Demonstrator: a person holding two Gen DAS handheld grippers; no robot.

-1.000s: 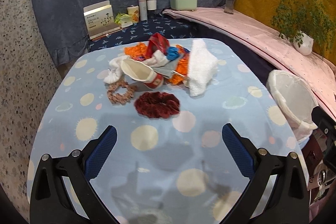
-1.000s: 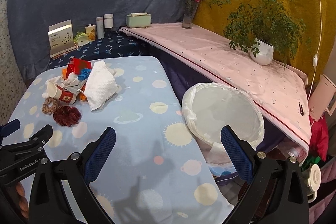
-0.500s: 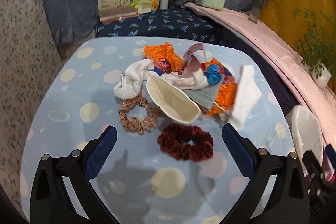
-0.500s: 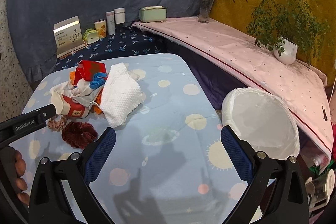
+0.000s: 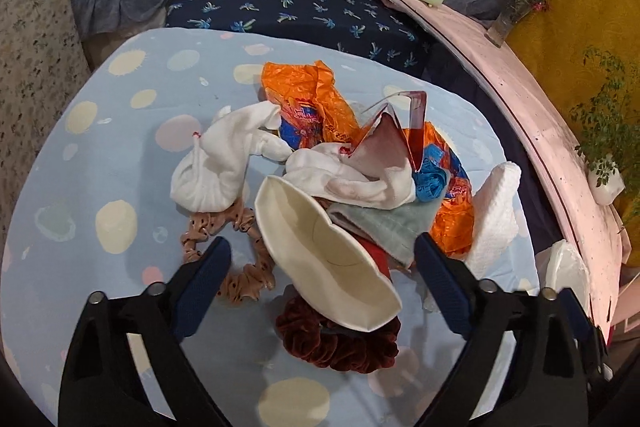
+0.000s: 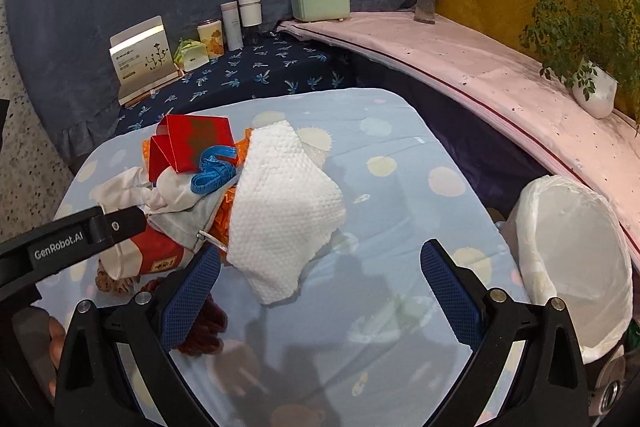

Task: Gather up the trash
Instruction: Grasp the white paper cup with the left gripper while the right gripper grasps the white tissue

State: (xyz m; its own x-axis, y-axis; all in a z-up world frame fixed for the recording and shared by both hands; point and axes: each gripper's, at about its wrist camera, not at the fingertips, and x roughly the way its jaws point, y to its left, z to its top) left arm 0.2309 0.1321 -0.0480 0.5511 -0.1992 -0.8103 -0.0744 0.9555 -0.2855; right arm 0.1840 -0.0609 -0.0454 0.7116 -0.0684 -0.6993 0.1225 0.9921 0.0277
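Spotted tablecloth [image 5: 120, 131] under trash pile [image 5: 340, 163] (crushed cup [image 5: 320, 255])

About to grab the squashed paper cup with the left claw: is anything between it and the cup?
Nothing visible. The paper cup lies on top, its open mouth between the open fingers of the left claw, whose jaws have just been closing. The dark red scrunchie lies under the cup's near edge.

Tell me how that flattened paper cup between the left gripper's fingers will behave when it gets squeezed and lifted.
The paper cup already looks crushed flat, so it will probably fold further rather than resist. It looks thin and empty, so likely very light. It lies over the dark red scrunchie and against the rags, so lifting may nudge them.
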